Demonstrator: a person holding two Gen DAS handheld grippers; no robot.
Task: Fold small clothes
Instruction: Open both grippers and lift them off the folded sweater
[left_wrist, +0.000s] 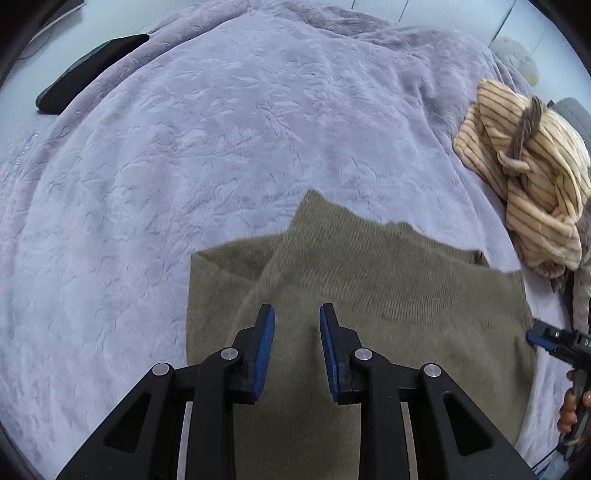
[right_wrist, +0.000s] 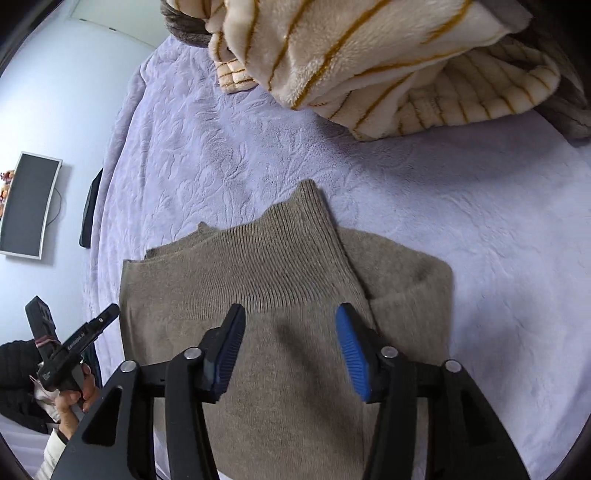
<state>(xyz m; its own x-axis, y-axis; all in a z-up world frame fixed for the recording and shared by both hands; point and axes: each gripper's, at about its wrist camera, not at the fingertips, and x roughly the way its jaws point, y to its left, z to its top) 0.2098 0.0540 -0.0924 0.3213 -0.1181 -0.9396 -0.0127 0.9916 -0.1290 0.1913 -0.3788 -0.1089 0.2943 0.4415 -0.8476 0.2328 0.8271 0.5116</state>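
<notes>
Both tongs hang over 1 taupe knit sweater (left_wrist: 388, 295), jaws apart, nothing clamped. Left tongs (left_wrist: 297, 332) show a narrow gap above the sweater's middle; right tongs (right_wrist: 290, 339) gape wider, near its ribbed collar. Sweater lies partly folded on a lilac bedspread (left_wrist: 184, 166). 1 cream striped fleece garment (right_wrist: 369, 55) sits bunched just beyond. 1 dark flat item (left_wrist: 88, 70) rests at the bed's far edge.

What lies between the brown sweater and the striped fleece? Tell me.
Only bare purple blanket separates the brown sweater from the striped fleece; nothing else sits in that stretch. The right wrist view shows it best.
</notes>
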